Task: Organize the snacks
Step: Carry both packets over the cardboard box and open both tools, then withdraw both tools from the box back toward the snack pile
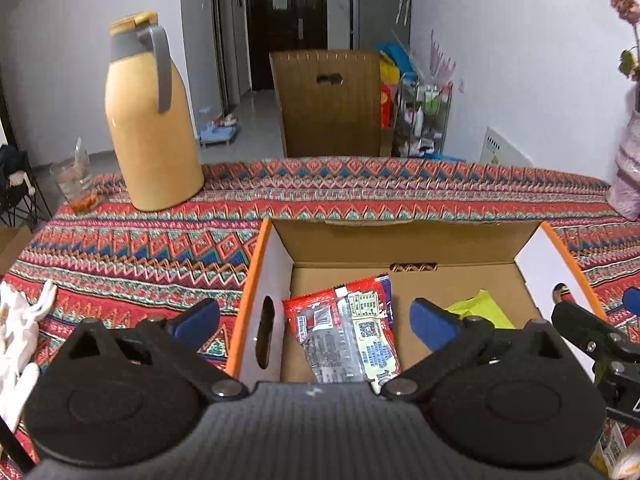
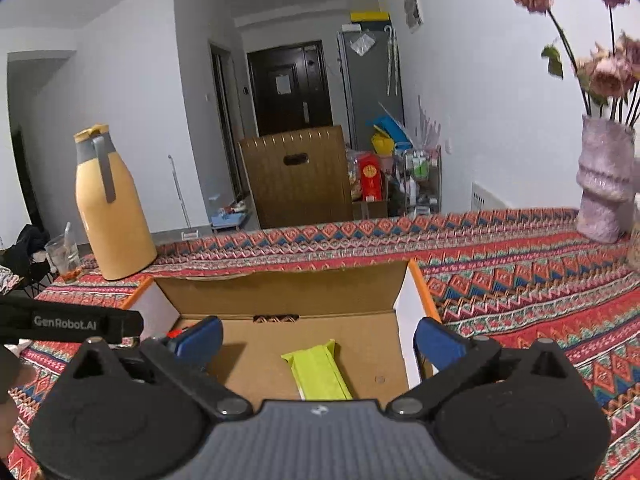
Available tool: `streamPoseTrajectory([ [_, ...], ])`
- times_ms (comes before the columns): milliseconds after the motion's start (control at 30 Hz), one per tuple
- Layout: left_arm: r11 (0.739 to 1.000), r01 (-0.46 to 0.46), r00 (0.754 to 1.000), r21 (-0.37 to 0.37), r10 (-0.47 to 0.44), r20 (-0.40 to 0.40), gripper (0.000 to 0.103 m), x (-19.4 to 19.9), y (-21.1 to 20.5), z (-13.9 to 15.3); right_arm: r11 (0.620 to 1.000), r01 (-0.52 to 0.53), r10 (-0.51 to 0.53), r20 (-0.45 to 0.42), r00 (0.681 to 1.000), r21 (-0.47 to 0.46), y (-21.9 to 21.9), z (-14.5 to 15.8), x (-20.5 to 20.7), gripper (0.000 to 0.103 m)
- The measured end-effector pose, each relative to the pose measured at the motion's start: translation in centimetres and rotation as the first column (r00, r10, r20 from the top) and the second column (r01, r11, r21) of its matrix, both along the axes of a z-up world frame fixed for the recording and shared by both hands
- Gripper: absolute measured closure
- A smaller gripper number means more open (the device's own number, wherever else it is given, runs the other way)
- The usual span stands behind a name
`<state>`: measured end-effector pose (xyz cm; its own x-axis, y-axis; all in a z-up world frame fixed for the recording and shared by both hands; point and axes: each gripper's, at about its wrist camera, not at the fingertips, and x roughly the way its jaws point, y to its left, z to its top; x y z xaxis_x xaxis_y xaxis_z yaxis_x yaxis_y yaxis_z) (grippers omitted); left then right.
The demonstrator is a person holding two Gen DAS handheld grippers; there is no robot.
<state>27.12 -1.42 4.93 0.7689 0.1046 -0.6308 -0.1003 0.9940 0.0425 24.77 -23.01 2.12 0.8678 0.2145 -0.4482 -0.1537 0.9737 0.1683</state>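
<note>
Left wrist view: the left gripper [image 1: 316, 324] has its jaws spread wide, holding nothing, above the open cardboard box [image 1: 400, 240] at 12 o'clock; a red snack packet [image 1: 344, 328] lies flat on the box floor, a green packet [image 1: 480, 308] at 2 o'clock

Right wrist view: the right gripper [image 2: 318, 340] is likewise spread and empty; the green packet [image 2: 318, 372] lies in the box [image 2: 280, 292] dead ahead, a yellow thermos [image 2: 112, 208] at 10 o'clock

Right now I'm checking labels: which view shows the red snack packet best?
The left wrist view: the red snack packet lies flat in the cardboard box, its printed back facing up. The right wrist view shows only a red sliver behind a blue pad.
</note>
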Motion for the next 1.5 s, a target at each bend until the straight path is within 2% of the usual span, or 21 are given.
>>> streamPoseTrajectory([
  [233,1.000,0.017,0.996,-0.005,-0.016,0.093,0.000,-4.4,0.3,1.9,1.000,-0.002,0.002,0.040,0.999,-0.007,-0.1,1.3,-3.6,0.000],
  [400,0.999,0.041,0.989,-0.008,-0.040,0.145,0.000,-8.2,0.9,2.3,1.000,-0.015,0.017,0.092,0.996,-0.017,-0.2,1.5,-7.4,0.000],
  [633,0.997,0.076,0.976,-0.010,-0.072,0.205,0.000,-13.7,1.8,1.4,0.999,-0.036,0.039,0.132,0.991,-0.025,-0.4,1.0,-12.5,0.000],
  [867,0.996,0.078,0.974,-0.036,-0.069,0.214,0.000,-17.7,3.1,-0.7,0.999,-0.048,0.049,0.091,0.995,-0.017,-0.7,-0.8,-15.9,0.000],
  [1200,0.994,0.039,0.979,-0.101,-0.018,0.202,0.000,-20.0,4.9,-4.2,1.000,-0.029,0.030,0.050,0.998,-0.004,-1.2,-4.0,-19.2,0.000],
  [1367,0.995,0.041,0.981,-0.094,-0.022,0.192,0.000,-20.0,5.0,-6.0,0.999,-0.027,0.027,0.036,0.999,-0.021,-1.1,-5.2,-20.1,0.000],
  [1500,0.993,0.052,0.976,-0.103,-0.029,0.214,0.000,-20.2,5.2,-6.5,1.000,-0.004,0.005,0.035,0.999,-0.024,-1.1,-5.7,-20.2,0.000],
])
